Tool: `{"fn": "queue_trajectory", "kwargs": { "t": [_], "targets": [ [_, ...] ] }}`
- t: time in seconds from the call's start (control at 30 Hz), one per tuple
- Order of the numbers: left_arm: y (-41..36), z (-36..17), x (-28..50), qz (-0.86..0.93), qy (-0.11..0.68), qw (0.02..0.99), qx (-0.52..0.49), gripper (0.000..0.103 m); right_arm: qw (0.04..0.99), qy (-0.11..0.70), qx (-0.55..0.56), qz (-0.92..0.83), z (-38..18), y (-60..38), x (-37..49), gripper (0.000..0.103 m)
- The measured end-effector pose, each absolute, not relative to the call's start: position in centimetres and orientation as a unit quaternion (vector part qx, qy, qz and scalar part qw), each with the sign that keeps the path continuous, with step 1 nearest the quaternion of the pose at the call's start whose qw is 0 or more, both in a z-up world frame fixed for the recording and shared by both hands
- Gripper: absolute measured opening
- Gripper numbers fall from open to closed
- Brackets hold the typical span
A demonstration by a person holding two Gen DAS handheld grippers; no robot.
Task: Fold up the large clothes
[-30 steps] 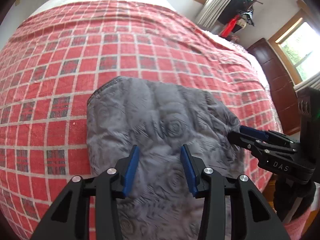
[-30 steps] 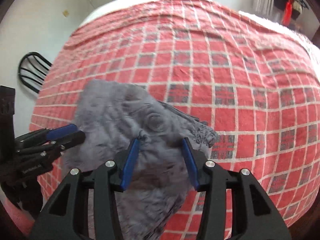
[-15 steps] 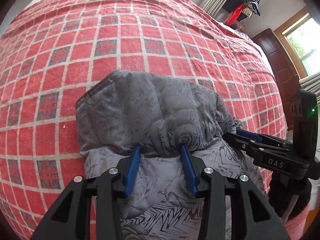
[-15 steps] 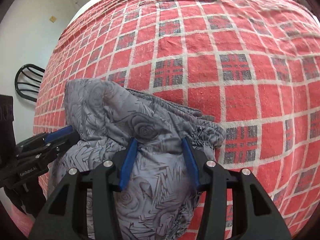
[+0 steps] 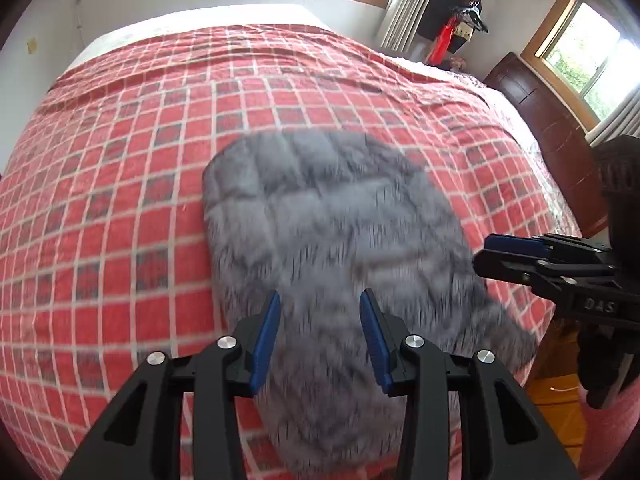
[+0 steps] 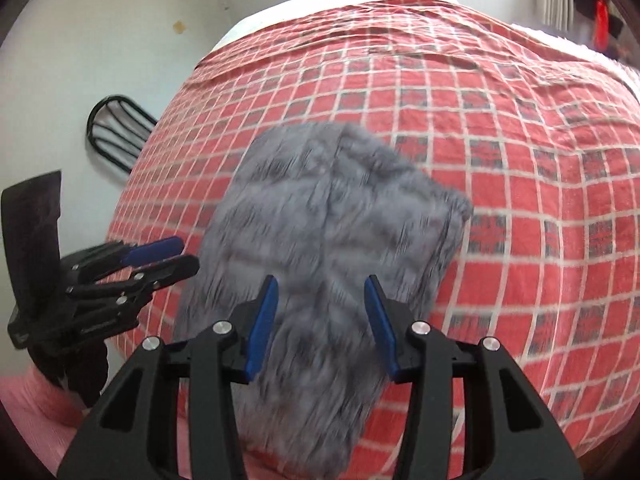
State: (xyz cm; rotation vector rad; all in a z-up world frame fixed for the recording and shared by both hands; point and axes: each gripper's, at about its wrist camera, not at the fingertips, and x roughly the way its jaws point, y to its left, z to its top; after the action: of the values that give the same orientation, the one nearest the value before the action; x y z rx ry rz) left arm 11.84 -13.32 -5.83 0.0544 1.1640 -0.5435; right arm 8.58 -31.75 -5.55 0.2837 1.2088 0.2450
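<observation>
A grey patterned garment [image 5: 332,240] lies folded in a long bundle on the red checked bedspread [image 5: 120,160]; it also shows in the right wrist view [image 6: 332,232]. Both views are motion-blurred. My left gripper [image 5: 318,300] is open and empty, raised above the garment's near end. My right gripper [image 6: 320,284] is open and empty, also above the near end. Each gripper shows in the other's view: the right gripper at the garment's right edge [image 5: 516,258], the left gripper at its left edge [image 6: 160,258].
The bed [image 6: 520,160] fills both views. A black chair [image 6: 116,136] stands by the wall at its left. A dark wooden dresser [image 5: 560,136] and a coat rack [image 5: 460,12] stand at its right. Wood floor [image 5: 556,400] shows below the bed's near right corner.
Both grippers have let the folded-over fabric go and pulled up and back. The garment now lies flatter on the bedspread.
</observation>
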Motion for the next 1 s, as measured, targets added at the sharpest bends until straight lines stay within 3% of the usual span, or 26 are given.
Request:
{"fn": "queue_trajectory", "kwargs": {
  "t": [0.23,0.53,1.0],
  "targets": [
    [-12.3,-7.9,9.6,-0.245,0.557,0.793,0.017,0.042,0.786,0.597,0.13,0.094,-8.3,-30.8,6.0,0.045],
    [-12.4,-10.2,8.7,-0.237,0.556,0.796,0.034,0.051,0.775,0.605,0.168,0.076,-13.4,-31.1,5.2,0.047],
    [-12.2,-11.6,8.9,-0.237,0.556,0.796,0.031,0.053,0.785,0.592,0.172,0.063,-14.6,-30.9,5.1,0.051]
  ]
}}
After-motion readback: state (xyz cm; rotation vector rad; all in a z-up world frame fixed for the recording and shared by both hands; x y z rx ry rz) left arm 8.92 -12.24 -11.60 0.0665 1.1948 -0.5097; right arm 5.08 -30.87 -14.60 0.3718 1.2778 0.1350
